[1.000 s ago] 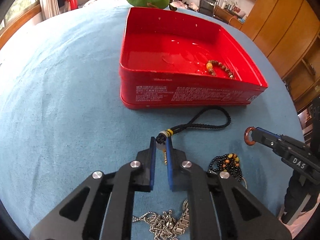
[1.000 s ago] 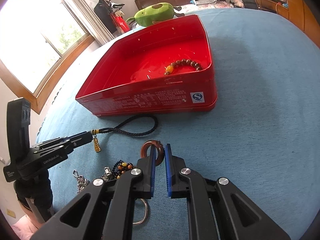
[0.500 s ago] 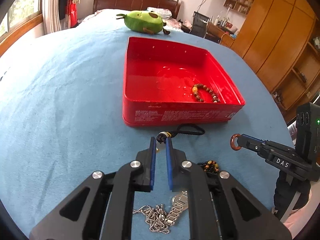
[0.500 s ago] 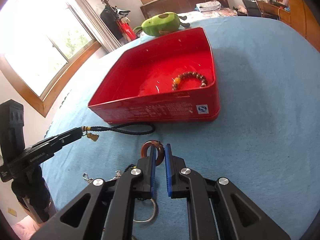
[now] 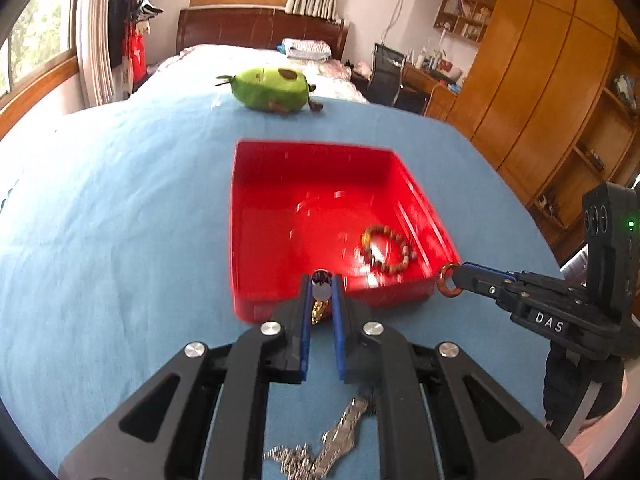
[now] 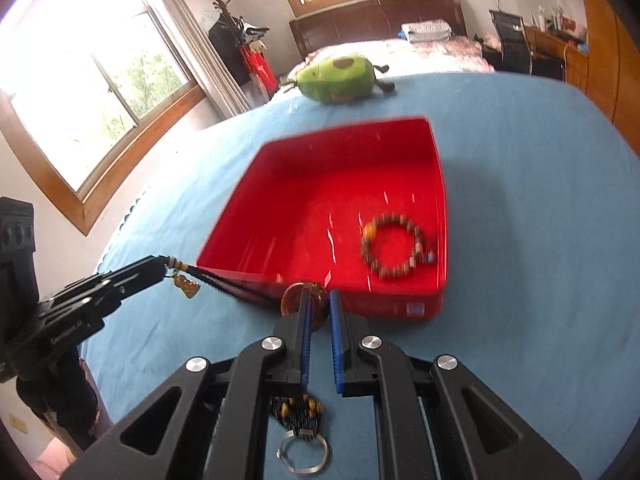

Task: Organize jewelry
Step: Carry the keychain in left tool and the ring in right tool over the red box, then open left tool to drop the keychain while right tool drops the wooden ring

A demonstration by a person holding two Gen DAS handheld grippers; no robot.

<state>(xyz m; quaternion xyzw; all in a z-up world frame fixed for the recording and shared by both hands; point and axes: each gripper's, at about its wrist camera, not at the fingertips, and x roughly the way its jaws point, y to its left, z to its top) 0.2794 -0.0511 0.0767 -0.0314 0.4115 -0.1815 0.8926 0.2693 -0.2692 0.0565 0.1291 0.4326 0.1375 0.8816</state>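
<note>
A black cord necklace point(image 6: 228, 288) is stretched between both grippers, above the blue cloth in front of the red tin box point(image 6: 440, 200). My left gripper point(image 5: 322, 280) is shut on its beaded end, and a gold charm point(image 5: 318, 312) dangles below the jaws. My right gripper point(image 6: 318, 296) is shut on the brown ring point(image 6: 294, 298) at the cord's other end. In the left wrist view the right gripper point(image 5: 456, 276) holds that ring point(image 5: 447, 280) by the box's near right corner. A brown bead bracelet point(image 5: 386, 250) lies inside the box.
A silver chain and watch point(image 5: 320, 444) lie on the cloth under my left gripper. A dark bead bracelet point(image 6: 298, 410) and a silver ring point(image 6: 304, 454) lie under the right one. A green avocado plush point(image 5: 272, 90) sits beyond the box.
Both grippers have risen with the cord necklace, lifting it off the cloth. The box now appears lower and farther in both views.
</note>
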